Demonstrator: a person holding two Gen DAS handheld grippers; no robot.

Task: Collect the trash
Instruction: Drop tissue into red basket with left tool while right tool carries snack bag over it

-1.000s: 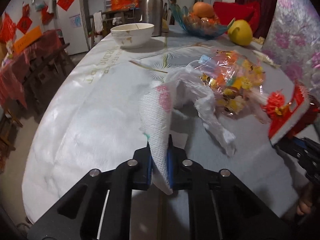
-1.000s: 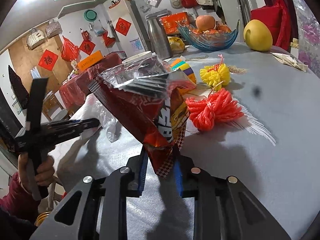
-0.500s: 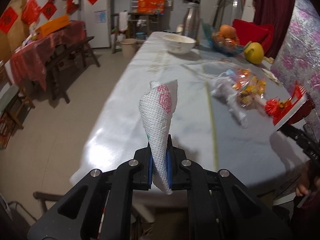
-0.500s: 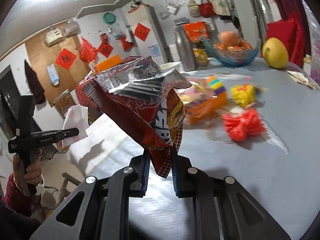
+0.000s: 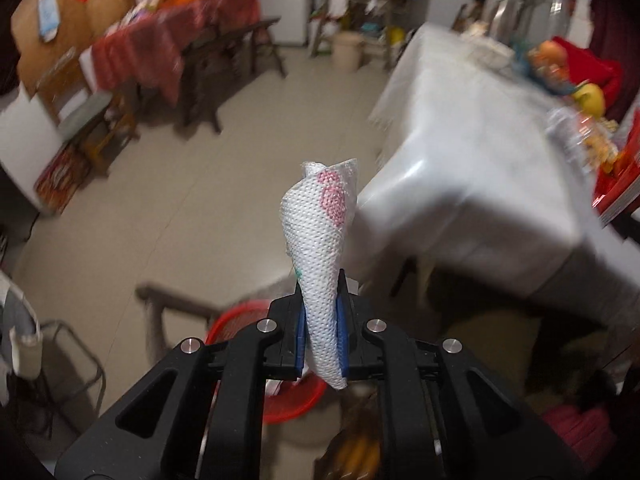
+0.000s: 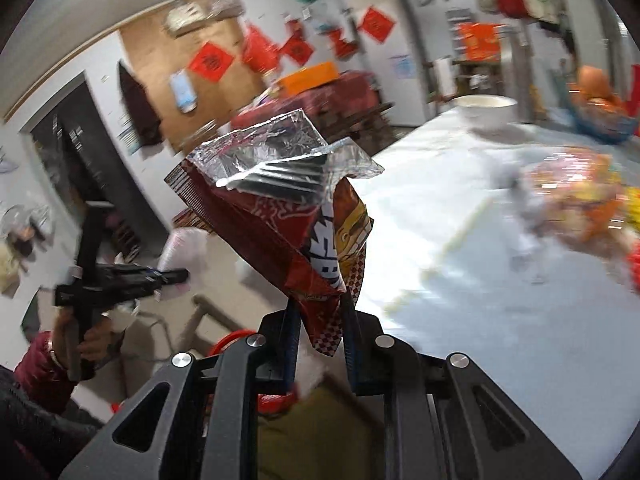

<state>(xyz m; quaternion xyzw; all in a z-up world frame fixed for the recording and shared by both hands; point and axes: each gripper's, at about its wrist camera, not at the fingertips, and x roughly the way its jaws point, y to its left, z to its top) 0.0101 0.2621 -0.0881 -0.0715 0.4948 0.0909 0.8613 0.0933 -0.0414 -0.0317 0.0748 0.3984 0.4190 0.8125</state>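
A rolled paper napkin [image 5: 320, 264] is pinched upright between the blue pads of the left gripper [image 5: 320, 340], its long axis running straight up the middle of the frame, the pink-printed end uppermost. Directly beneath the jaws, at lower centre, the rim of a red basin [image 5: 236, 316] is seen on the floor, partly hidden by the gripper body; it is judged to be the bin, so the coming release appears to turn on the napkin being held above and slightly beyond that rim. Farther off, in the right half of the frame, the white-clothed table [image 5: 480, 168] is seen, well apart from the napkin.

In the right wrist view a torn red snack bag [image 6: 288, 232] is clamped at its lower corner by the right gripper [image 6: 320, 324], foil mouth tilted to the upper right. Only a sliver of the red basin [image 6: 232, 338] is shown there, lower left of the jaws. The left gripper is judged nearer to it. What the left view lacks is supplied here: the left gripper [image 6: 176, 276] itself is seen from outside at mid left, and remaining litter [image 6: 576, 200] is seen blurred on the table at far right.
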